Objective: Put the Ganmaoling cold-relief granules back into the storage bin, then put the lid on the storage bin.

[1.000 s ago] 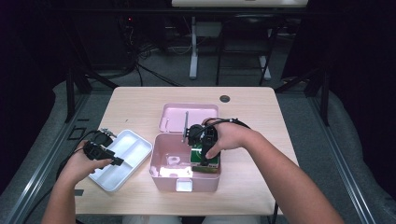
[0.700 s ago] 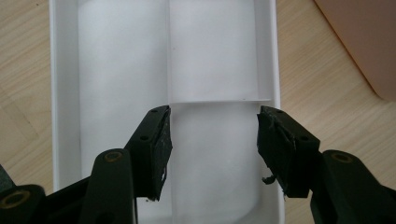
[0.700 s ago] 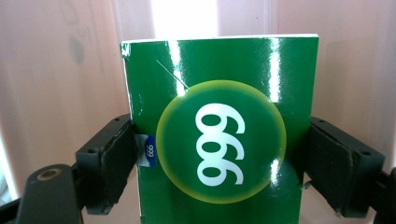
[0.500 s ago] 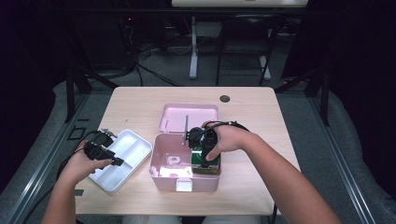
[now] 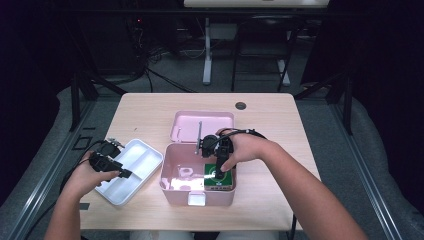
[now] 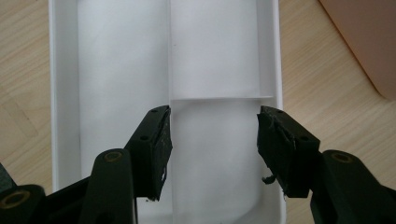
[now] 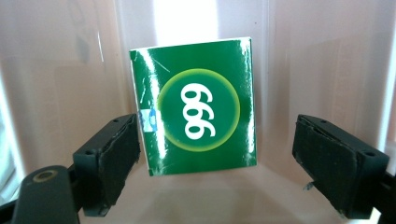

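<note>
Right gripper view puts the green box (image 7: 194, 105) dead ahead between my right gripper (image 7: 233, 163) fingers, which stand released and wide of it on both sides, its long axis running away from me. It lies flat inside the pink case (image 5: 172, 187) beside a small pale item I can't identify. My left gripper (image 6: 212, 142), also released, hovers over the empty white tray (image 6: 63, 93) on the counter (image 5: 280, 130).

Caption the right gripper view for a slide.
Open hand-held gripper poised over a green box inside the pink case.
</note>
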A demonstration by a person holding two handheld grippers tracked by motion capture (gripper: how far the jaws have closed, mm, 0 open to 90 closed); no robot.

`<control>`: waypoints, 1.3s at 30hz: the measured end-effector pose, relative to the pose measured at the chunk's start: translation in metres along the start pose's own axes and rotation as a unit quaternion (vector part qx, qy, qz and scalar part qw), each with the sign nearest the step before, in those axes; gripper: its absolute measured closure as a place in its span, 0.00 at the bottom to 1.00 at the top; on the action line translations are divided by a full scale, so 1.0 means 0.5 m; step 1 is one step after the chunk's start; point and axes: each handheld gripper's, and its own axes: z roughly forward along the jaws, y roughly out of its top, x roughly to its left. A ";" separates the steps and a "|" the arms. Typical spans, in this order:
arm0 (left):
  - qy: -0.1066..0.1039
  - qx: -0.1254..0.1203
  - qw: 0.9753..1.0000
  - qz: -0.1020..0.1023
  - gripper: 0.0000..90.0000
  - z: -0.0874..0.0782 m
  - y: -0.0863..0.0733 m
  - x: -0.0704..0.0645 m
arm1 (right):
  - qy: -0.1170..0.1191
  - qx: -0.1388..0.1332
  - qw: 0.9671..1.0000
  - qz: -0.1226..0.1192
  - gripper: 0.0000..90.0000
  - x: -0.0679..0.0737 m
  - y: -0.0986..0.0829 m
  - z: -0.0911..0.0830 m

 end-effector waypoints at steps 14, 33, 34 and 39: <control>-0.002 0.002 1.000 -0.002 0.50 0.003 0.001 0.001 | -0.013 -0.028 0.999 0.040 0.23 -0.002 -0.057 -0.067; 0.013 -0.017 1.000 -0.010 0.53 -0.004 0.004 0.013 | -0.063 -0.056 0.981 0.175 0.25 -0.029 -0.211 -0.050; 0.013 -0.017 1.000 -0.010 0.53 -0.004 0.004 0.013 | -0.063 -0.056 0.981 0.175 0.25 -0.029 -0.211 -0.050; 0.025 -0.002 1.000 -0.010 0.53 0.000 0.002 0.021 | -0.078 -0.078 0.969 0.220 0.25 -0.028 -0.246 -0.026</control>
